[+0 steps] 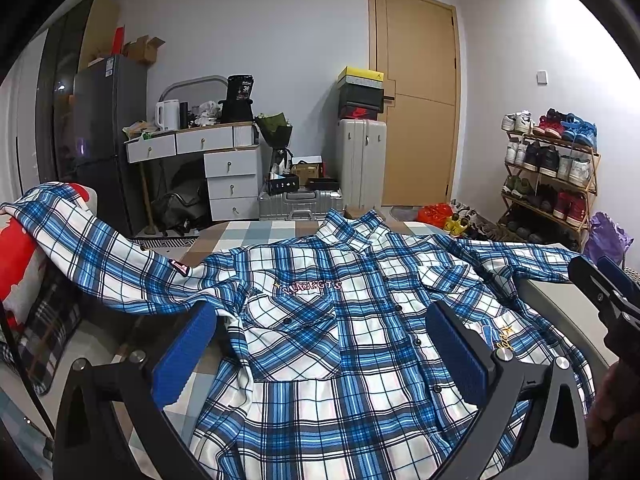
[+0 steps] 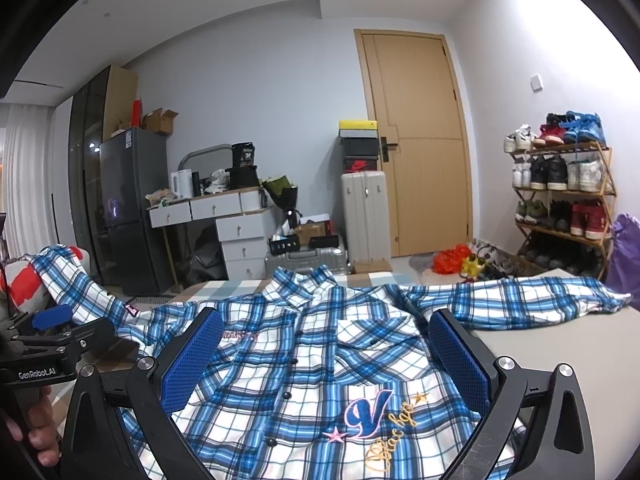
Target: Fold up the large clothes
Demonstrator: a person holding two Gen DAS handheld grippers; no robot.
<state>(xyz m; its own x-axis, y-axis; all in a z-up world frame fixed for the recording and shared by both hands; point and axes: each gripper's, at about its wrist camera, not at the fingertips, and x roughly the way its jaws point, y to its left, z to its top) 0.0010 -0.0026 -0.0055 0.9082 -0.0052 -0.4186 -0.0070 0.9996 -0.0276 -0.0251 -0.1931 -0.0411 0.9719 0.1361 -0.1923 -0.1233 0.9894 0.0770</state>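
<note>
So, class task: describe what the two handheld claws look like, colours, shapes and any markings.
Both the left claw and the right claw have black angular frames, silver round bolts and blue textured finger pads. White lettering reading GenRobot.AI marks the left claw's black body in the right wrist view.

We read "GenRobot.AI" on the left gripper (image 2: 52,330), a "V" on the shirt (image 2: 366,410), "36" on a black bag (image 1: 239,92).
</note>
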